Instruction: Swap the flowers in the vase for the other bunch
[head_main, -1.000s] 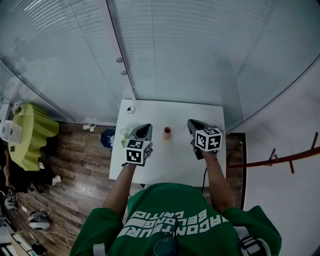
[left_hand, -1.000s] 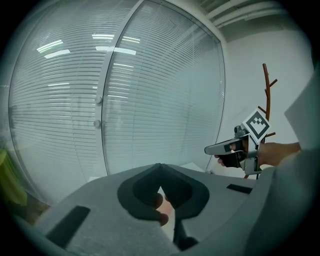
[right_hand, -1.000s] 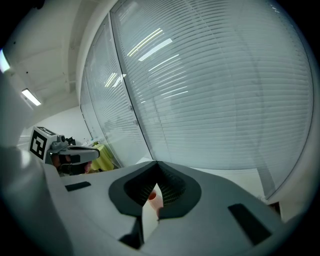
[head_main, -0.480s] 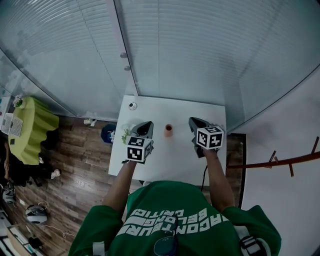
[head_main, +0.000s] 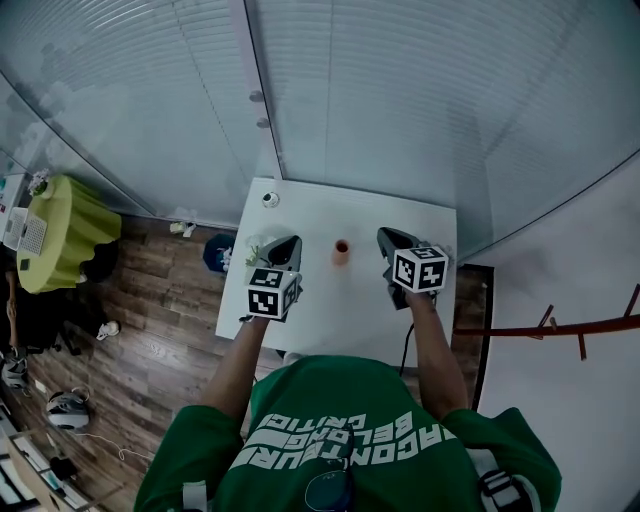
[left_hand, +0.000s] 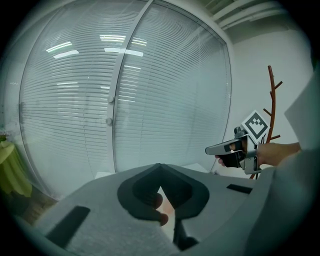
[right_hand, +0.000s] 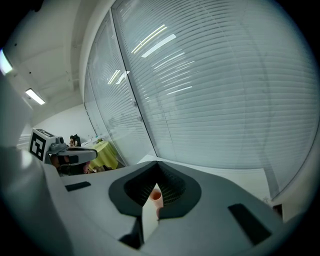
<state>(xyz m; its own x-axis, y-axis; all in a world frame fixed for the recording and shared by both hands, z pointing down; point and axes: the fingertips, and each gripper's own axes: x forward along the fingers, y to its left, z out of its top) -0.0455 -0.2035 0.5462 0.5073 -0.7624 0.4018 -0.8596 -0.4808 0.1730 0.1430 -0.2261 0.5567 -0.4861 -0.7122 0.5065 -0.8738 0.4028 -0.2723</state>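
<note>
- Left tongs (head_main: 289, 243): pressed together with nothing between them, held above the tabletop (head_main: 340, 312) just beside a pale green bunch (head_main: 254, 250); this bunch lies at the left edge, probably so that this hand can reach it
- Right tongs (head_main: 386, 236): likewise pressed together and empty, poised on the opposite side
- Vase (head_main: 341, 250): small, orange, upright between the two tongs and apart from both; both point towards it, which suggests a ready stance before any grasp
- Vase mouth: no stems can be made out, and in the right gripper view it looks bare
- Small round object (head_main: 270, 199): at the far left corner, well apart; too small to identify
</note>
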